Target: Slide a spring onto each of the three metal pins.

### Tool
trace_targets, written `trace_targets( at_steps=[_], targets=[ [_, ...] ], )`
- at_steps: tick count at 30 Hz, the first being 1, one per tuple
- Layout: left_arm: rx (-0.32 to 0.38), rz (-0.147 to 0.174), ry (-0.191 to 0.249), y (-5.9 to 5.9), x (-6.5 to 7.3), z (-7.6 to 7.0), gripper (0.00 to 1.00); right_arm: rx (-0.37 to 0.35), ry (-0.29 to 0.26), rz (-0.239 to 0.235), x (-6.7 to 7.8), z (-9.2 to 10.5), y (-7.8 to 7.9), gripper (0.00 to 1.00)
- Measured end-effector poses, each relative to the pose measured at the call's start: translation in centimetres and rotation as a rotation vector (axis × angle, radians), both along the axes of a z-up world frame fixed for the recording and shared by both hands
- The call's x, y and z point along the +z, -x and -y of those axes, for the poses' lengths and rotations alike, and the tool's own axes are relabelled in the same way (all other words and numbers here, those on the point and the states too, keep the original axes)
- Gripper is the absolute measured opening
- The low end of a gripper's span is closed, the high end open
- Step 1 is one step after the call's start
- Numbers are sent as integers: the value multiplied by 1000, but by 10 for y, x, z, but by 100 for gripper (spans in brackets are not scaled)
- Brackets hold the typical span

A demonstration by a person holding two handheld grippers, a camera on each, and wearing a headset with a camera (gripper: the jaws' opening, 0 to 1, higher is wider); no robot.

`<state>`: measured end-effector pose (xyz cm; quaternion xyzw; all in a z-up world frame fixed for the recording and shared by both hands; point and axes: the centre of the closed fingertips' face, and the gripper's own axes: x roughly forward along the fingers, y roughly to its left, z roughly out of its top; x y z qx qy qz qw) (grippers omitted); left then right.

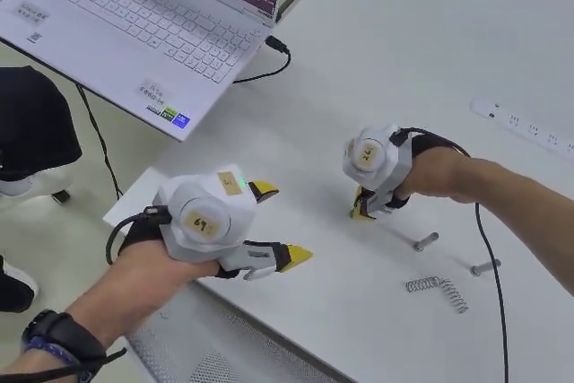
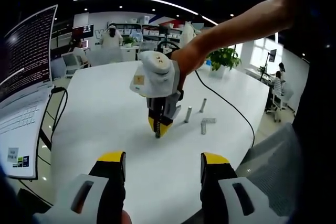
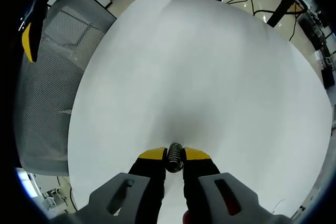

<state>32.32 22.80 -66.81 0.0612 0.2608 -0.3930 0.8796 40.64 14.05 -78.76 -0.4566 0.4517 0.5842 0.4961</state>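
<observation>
spring (image 3: 175,160) clamped in the right gripper (image 3: 175,155) at the white office table (image 3: 210,77), left gripper (image 2: 163,158) spread wide.

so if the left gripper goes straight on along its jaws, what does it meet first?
Likely the right gripper, tip-down on the table and shut on a spring. It sits dead ahead of the open left gripper, with bare table between. Depth is unclear, so it might pass slightly off.

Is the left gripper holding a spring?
No, the left gripper has its jaws wide apart, with only bare table between them.
</observation>
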Motion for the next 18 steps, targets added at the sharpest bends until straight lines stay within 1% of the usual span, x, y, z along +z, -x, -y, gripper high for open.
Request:
trace_targets(
  at_steps=[10, 18],
  targets=[
    [-4, -3, 0, 1, -1, 3, 53, -7, 6, 2, -2, 4, -1, 10],
    [-9, -3, 1, 1, 0, 4, 53, -21, -3, 13, 5, 4, -6, 17]
  ],
)
